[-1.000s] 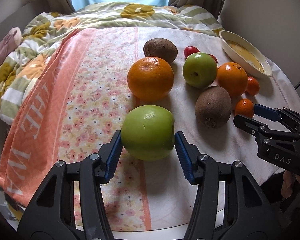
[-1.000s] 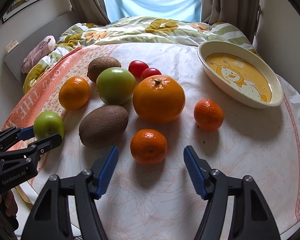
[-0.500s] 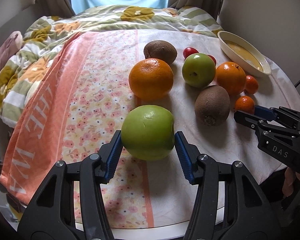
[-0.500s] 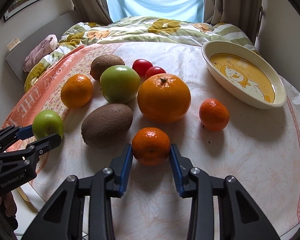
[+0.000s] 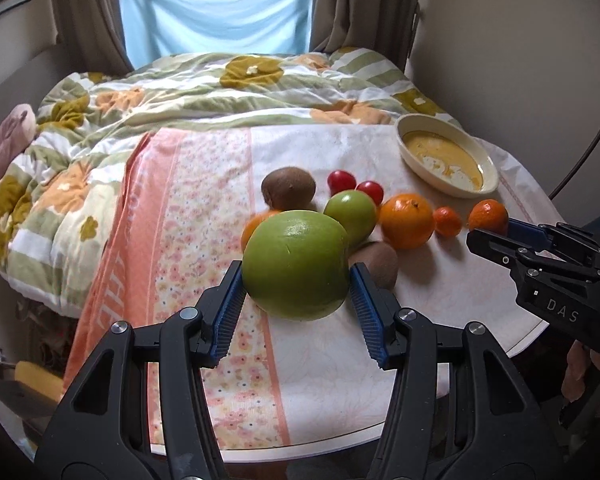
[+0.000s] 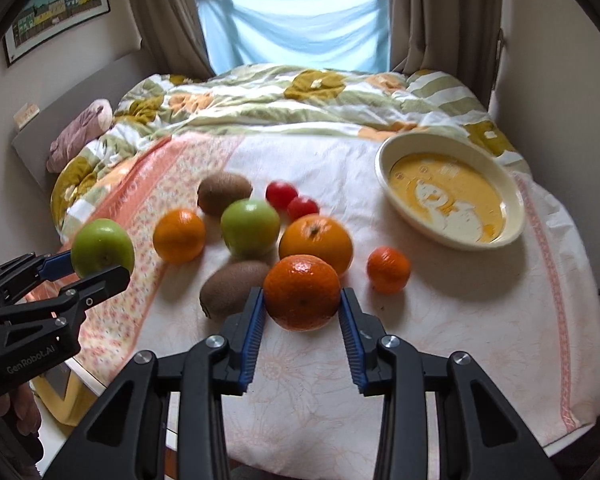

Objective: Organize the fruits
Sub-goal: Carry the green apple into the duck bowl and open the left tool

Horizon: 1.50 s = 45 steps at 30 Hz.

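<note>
My left gripper point(image 5: 296, 280) is shut on a green apple point(image 5: 296, 264) and holds it lifted above the tablecloth. A small mandarin point(image 6: 302, 292) is clamped between the blue pads of my right gripper point(image 6: 302, 306), also raised off the table. Below them lie a second green apple point(image 6: 250, 228), two oranges point(image 6: 179, 235) point(image 6: 316, 240), two kiwis point(image 6: 224, 192) point(image 6: 234, 288), two red tomatoes point(image 6: 281, 194) point(image 6: 302, 207) and another mandarin point(image 6: 388, 270). In the right wrist view the left gripper point(image 6: 96, 262) shows at the left with its apple point(image 6: 102, 246).
A cream oval dish with a yellow inside point(image 6: 516, 216) stands at the table's far right. The round table point(image 5: 340, 436) wears a floral cloth point(image 5: 204, 216); its front edge runs below the grippers. A quilted bed point(image 5: 204, 84) lies behind the table. A person's fingers point(image 5: 580, 372) hold the right gripper.
The right gripper's jaws closed on the small mandarin. Both grippers then rose, lifting the green apple and the mandarin off the cloth, so the table looks farther away.
</note>
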Each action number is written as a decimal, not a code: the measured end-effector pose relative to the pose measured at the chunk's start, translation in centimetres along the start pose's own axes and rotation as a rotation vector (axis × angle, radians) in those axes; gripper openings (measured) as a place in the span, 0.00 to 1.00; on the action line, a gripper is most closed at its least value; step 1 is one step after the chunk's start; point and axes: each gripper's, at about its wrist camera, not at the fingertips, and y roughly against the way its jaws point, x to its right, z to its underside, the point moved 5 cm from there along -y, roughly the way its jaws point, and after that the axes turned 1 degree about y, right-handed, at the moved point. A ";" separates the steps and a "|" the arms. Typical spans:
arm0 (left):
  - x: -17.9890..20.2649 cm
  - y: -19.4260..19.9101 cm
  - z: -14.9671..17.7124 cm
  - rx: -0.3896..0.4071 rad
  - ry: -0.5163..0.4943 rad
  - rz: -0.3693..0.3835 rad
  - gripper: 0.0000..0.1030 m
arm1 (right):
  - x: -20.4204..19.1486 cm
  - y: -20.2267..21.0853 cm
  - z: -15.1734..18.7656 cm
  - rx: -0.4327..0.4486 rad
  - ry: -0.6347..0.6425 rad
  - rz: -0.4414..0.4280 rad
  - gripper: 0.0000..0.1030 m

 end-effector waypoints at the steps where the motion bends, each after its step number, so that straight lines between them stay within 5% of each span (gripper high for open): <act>1: 0.4 0.4 -0.8 0.011 -0.016 0.012 0.50 | 0.3 0.7 -0.5 0.006 -0.019 0.006 0.33; 16: 10.3 0.6 -11.1 0.085 -0.166 0.115 0.50 | 9.1 6.2 -7.6 0.094 -0.176 0.116 0.33; 29: 18.1 -12.4 -15.6 -0.006 -0.169 0.097 0.50 | 19.7 -1.3 -9.7 0.009 -0.155 0.093 0.33; 45: 20.8 -25.2 -16.1 -0.166 -0.241 0.037 0.50 | 24.2 -8.8 -10.6 -0.053 -0.165 0.029 0.33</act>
